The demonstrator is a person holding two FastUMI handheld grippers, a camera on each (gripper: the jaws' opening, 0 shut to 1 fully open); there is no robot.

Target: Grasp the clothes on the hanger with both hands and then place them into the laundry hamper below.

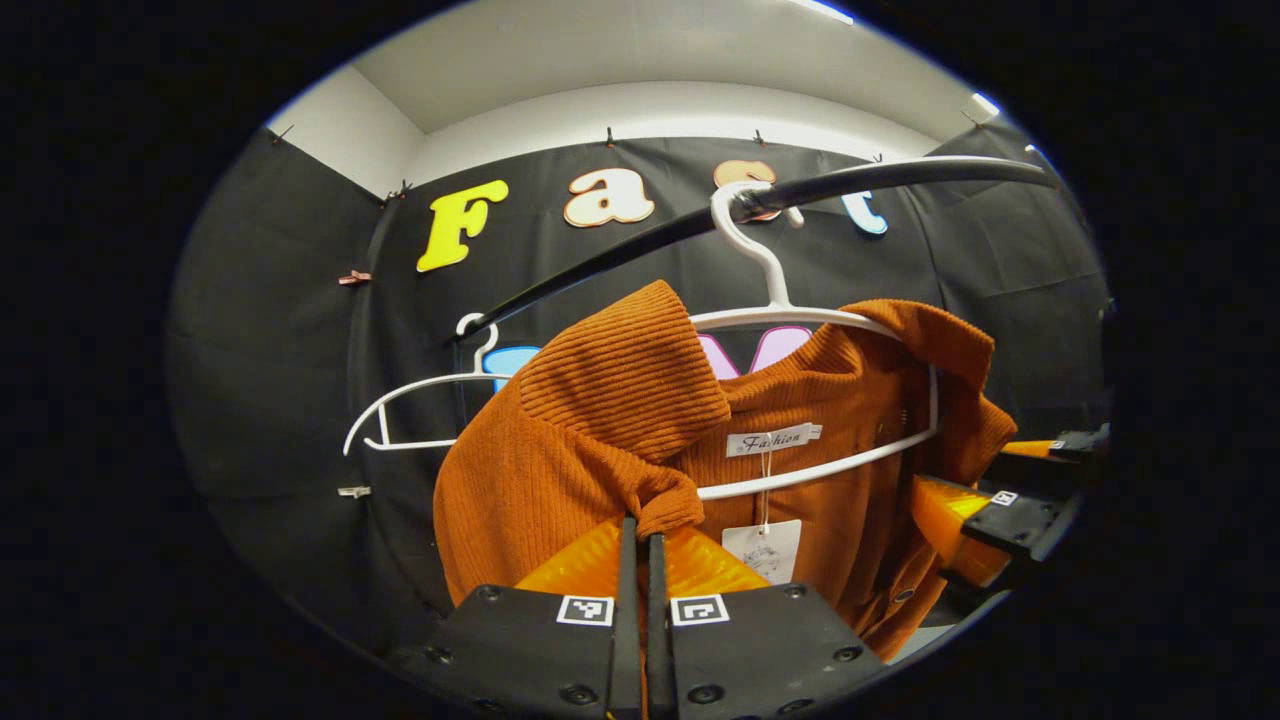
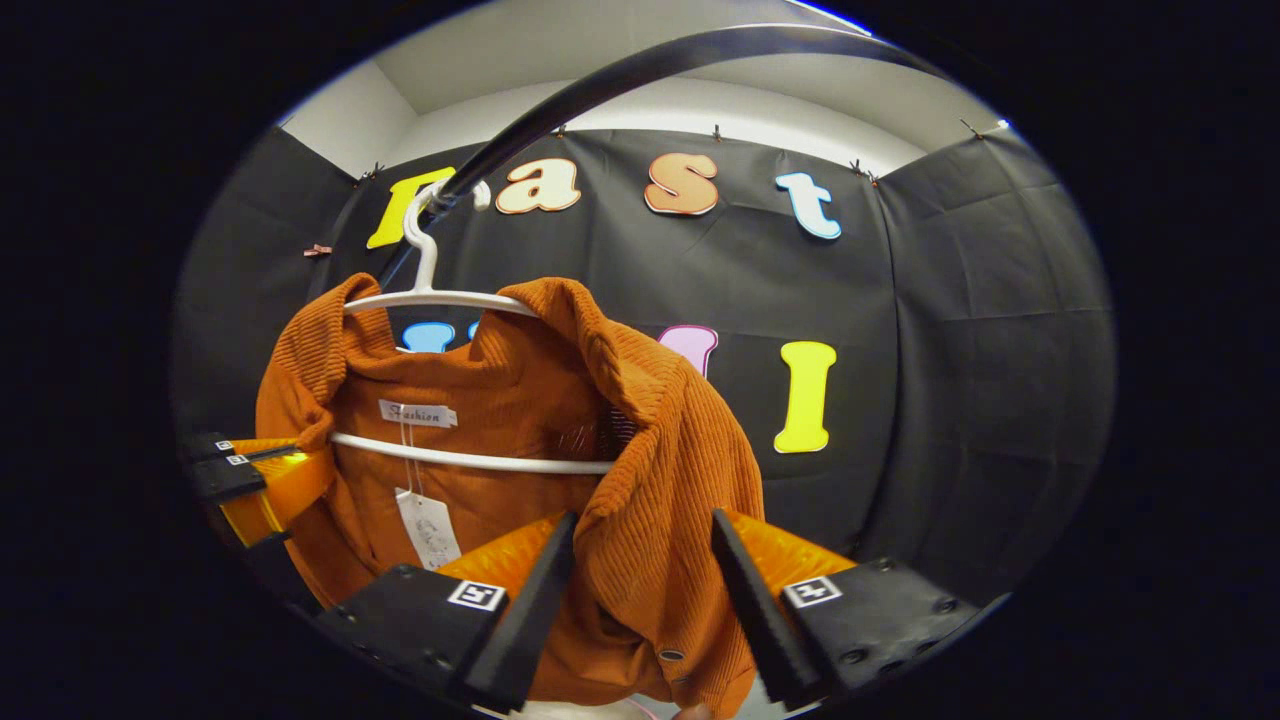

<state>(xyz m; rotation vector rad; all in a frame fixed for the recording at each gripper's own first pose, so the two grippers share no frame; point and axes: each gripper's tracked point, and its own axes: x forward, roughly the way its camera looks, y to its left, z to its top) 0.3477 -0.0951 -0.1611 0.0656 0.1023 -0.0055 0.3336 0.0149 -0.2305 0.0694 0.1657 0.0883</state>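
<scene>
An orange ribbed garment [image 1: 600, 420] hangs on a white hanger [image 1: 800, 318] hooked over a black rail [image 1: 900, 175]. My left gripper [image 1: 640, 520] is shut on a bunched fold of the garment's shoulder, its fingers nearly touching. In the right gripper view the same garment [image 2: 500, 400] drapes over the hanger [image 2: 440, 298]. My right gripper [image 2: 640, 530] stands open, its fingers straddling the other shoulder's hanging edge, with cloth between them. Each gripper also shows in the other's view: the right one [image 1: 960, 500] and the left one [image 2: 290, 465], both at the garment's sides.
An empty white hanger [image 1: 420, 385] hangs farther along the rail, to the left in the left gripper view. A paper tag [image 1: 765, 548] dangles inside the garment's neck. The rail [image 2: 620, 75] arches overhead, with the booth's black wall close behind.
</scene>
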